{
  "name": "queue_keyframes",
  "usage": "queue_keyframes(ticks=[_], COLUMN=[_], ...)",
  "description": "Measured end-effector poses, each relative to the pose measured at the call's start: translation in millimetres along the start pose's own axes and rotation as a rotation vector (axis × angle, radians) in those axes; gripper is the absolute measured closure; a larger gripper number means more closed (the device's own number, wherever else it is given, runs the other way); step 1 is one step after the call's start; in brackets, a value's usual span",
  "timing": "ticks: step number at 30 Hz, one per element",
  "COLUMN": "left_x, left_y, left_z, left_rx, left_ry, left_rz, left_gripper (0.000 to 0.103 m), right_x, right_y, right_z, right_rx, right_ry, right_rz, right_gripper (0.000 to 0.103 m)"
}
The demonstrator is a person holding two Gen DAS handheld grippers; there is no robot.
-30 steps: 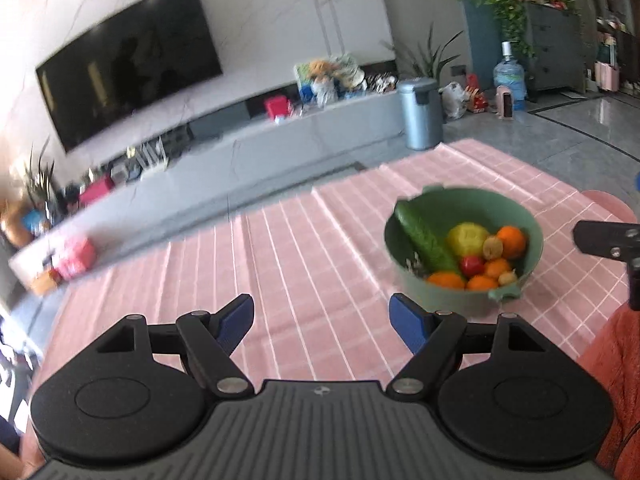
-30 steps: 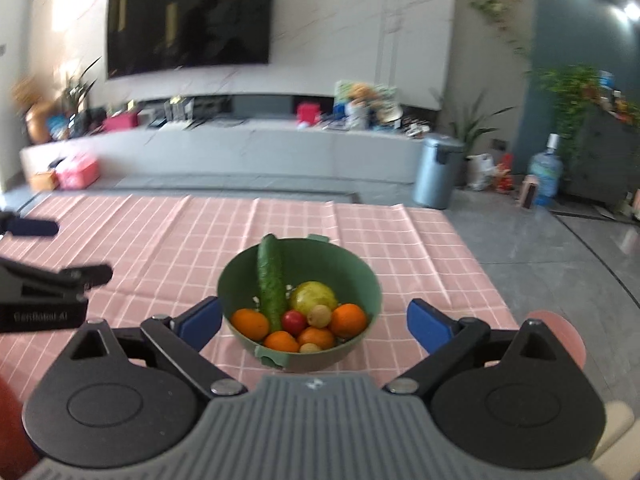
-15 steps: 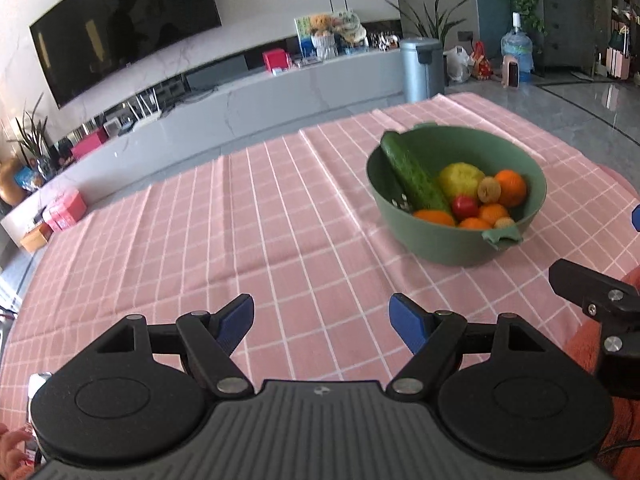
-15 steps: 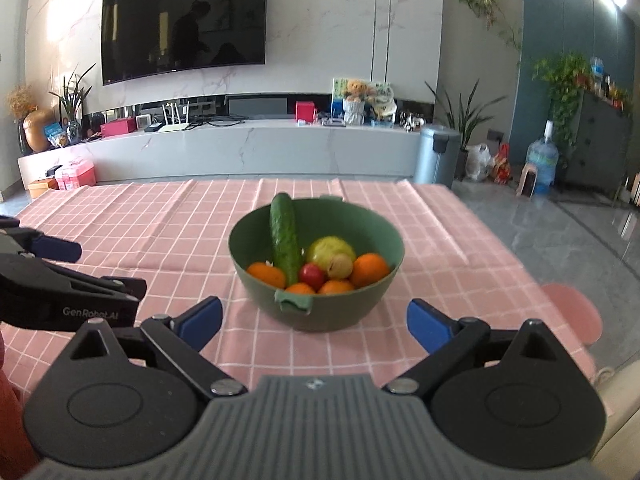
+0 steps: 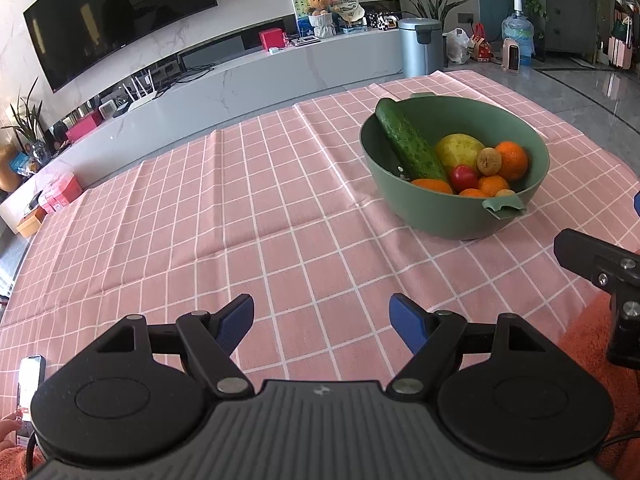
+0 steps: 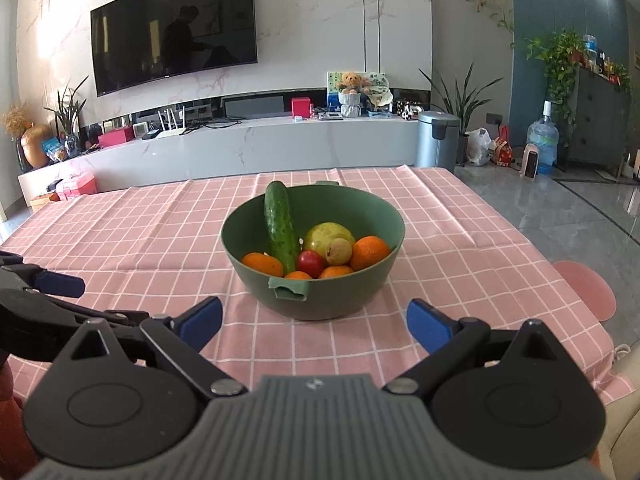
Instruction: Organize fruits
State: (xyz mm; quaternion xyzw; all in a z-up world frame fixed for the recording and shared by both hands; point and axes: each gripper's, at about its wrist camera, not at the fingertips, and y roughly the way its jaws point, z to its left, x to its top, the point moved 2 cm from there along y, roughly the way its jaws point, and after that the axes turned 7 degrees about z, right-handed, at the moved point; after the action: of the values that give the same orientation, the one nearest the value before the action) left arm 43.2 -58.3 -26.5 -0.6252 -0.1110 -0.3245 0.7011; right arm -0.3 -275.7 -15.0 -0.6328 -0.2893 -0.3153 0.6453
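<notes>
The left gripper (image 5: pixel 321 319) hangs low over the pink checked tablecloth (image 5: pixel 224 216) with its blue-padded fingers spread wide and nothing between them. The right gripper (image 6: pixel 314 320) also has its fingers spread apart and empty, just in front of the round green plastic bowl (image 6: pixel 344 300). This bowl stands on the tablecloth, ahead of the right gripper and to the front right of the left one. Inside it, a long dark green cucumber (image 6: pixel 280 228) leans on the far left rim and rises above it. Beside the cucumber lie a yellow-green round fruit (image 6: pixel 326 234), a small brownish fruit (image 6: pixel 339 251), a small red fruit (image 6: pixel 310 263) and several oranges (image 6: pixel 370 252). Behind the table a long white marble cabinet (image 6: pixel 256 152) runs along the wall, under a black flat television (image 6: pixel 172 28).
</notes>
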Motion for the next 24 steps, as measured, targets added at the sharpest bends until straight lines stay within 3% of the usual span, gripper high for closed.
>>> queue_keyframes(ticks=[24], left_x=[-0.2], left_y=[-1.0], left_z=[3.8], left_rx=[-0.001], left_ry=[-0.012], left_rz=[0.008], left_gripper=[0.013], right_x=[-1.4], right_y=[1.5], right_z=[2.1], right_rx=[0.007], right_ry=[-0.009], right_rz=[0.0], right_gripper=[0.008])
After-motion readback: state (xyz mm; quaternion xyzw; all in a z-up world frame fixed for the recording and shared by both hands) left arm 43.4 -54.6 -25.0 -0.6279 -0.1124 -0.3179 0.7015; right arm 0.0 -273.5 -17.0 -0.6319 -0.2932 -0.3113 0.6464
